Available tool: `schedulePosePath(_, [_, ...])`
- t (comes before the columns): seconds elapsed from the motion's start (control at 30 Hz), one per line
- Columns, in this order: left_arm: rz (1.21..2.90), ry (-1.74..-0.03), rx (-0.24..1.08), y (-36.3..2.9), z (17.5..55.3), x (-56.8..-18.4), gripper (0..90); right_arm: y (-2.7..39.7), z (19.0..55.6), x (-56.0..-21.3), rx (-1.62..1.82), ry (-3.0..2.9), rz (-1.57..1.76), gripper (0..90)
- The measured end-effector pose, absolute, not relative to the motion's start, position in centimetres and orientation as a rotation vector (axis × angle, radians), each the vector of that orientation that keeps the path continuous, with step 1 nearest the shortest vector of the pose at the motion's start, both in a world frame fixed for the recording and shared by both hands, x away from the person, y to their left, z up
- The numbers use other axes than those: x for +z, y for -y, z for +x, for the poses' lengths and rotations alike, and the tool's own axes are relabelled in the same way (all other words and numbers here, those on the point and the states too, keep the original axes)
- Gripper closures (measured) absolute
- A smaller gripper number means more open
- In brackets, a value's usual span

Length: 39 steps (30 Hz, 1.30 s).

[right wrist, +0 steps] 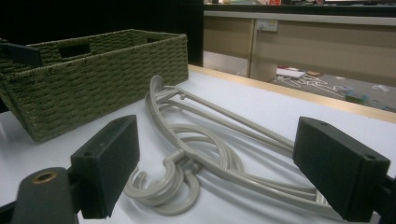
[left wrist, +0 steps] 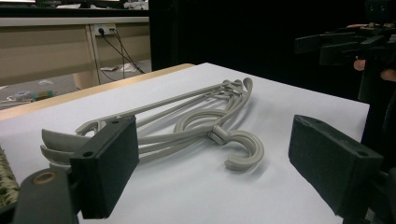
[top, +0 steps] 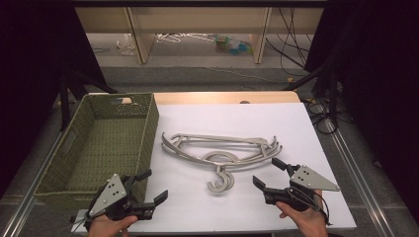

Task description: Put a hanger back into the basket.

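A stack of grey plastic hangers (top: 222,150) lies flat on the white table top (top: 296,128), hooks pointing toward the near edge. My left gripper (top: 152,186) rests near the front left, open, nothing between its jaws. My right gripper (top: 267,173) sits at the front right, open and empty as well. In the left gripper view the hangers (left wrist: 196,121) lie ahead between the jaws, with the other gripper (left wrist: 345,44) at the far right. In the right gripper view the hanger hooks (right wrist: 173,184) lie just beyond the jaws, apart from them.
A green woven basket (top: 143,123) stands at the table's left, its inside bare; in the right gripper view the basket (right wrist: 93,79) is at the upper left. Beyond the table stand wooden furniture legs (top: 141,34) and cables (top: 291,34) on the floor.
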State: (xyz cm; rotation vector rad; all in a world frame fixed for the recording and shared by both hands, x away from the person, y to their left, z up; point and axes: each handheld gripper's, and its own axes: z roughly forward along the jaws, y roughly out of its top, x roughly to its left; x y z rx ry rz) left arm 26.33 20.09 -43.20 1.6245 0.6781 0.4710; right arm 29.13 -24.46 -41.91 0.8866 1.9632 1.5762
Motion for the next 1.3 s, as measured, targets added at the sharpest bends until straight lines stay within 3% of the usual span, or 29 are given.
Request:
schedulePosePath(0.43, [1.635, -0.668, 0.479, -19.9, 26.2, -43.2, 16.0, 24.3, 29.1, -42.0, 1.575, -1.982, 0.897, 16.1])
schedulePosePath(0.5, [1.634, -0.679, 0.469, -19.9, 26.3, -43.2, 16.0, 24.1, 29.5, -41.8, 1.553, -1.998, 0.869, 20.6])
schedulePosePath(0.63, [1.639, -0.683, 0.473, -19.9, 26.4, -43.3, 16.0, 23.9, 30.2, -41.5, 1.521, -2.044, 0.829, 20.6])
schedulePosePath(1.03, [1.653, -0.661, 0.463, -19.7, 26.4, -43.4, 16.0, 20.8, 36.4, -42.5, 1.301, -2.362, 0.633, 23.7])
schedulePosePath(1.3, [1.67, -0.644, 0.463, -19.5, 26.3, -43.4, 16.0, 19.2, 38.8, -44.3, 1.036, -2.53, 0.528, 37.7])
